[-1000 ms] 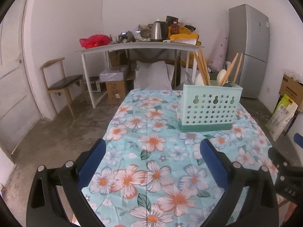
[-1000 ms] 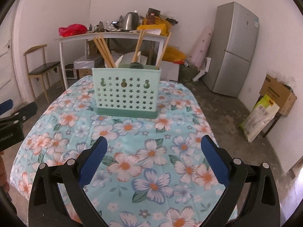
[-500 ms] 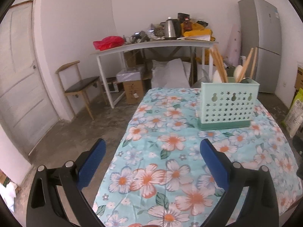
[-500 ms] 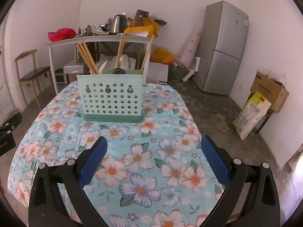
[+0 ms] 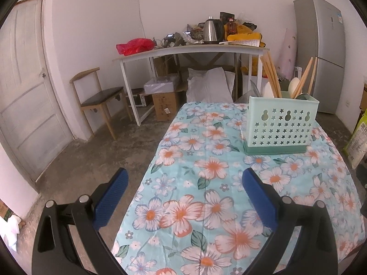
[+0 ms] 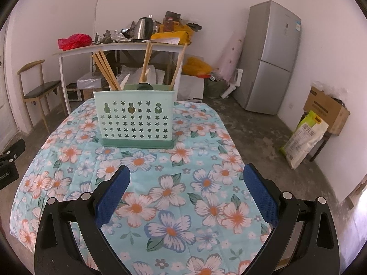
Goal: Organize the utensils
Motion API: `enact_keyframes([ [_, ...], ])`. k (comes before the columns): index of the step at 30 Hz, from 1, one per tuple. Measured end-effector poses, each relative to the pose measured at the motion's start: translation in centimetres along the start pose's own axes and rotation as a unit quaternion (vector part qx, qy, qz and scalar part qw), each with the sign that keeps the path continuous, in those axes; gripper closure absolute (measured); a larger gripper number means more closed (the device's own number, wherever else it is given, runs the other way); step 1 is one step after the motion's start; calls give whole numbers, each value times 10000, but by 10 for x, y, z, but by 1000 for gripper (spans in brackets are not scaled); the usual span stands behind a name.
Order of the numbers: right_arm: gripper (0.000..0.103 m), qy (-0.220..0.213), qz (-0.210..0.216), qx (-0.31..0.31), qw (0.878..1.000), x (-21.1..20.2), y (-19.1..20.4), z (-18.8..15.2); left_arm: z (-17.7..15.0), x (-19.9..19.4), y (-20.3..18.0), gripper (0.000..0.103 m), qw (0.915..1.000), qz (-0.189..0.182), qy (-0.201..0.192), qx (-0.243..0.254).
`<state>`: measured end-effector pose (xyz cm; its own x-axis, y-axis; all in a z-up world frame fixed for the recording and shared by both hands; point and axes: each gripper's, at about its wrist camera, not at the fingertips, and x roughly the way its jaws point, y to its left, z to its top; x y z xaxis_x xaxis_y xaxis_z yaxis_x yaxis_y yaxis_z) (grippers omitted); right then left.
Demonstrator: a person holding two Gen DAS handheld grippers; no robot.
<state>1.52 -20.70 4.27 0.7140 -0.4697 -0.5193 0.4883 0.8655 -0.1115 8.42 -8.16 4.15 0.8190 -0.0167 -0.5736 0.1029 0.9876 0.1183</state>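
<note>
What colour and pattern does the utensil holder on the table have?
The utensil holder is pale mint green with star-shaped cut-outs and a darker green base, clearest in the right wrist view.

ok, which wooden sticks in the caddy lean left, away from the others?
The chopstick bundle at the left end of the green caddy; the other sticks lean right.

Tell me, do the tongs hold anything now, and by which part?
Nothing is held. The left tongs and the right tongs are both open, with only the flowered tablecloth between their blue pads.
</note>
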Motion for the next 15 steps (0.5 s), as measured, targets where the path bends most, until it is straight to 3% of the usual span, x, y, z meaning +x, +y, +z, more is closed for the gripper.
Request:
enact_keyframes([
  [15, 8, -1, 5, -1, 10000, -1, 1, 0, 0, 0, 0, 6, 10000, -4, -7, 9],
])
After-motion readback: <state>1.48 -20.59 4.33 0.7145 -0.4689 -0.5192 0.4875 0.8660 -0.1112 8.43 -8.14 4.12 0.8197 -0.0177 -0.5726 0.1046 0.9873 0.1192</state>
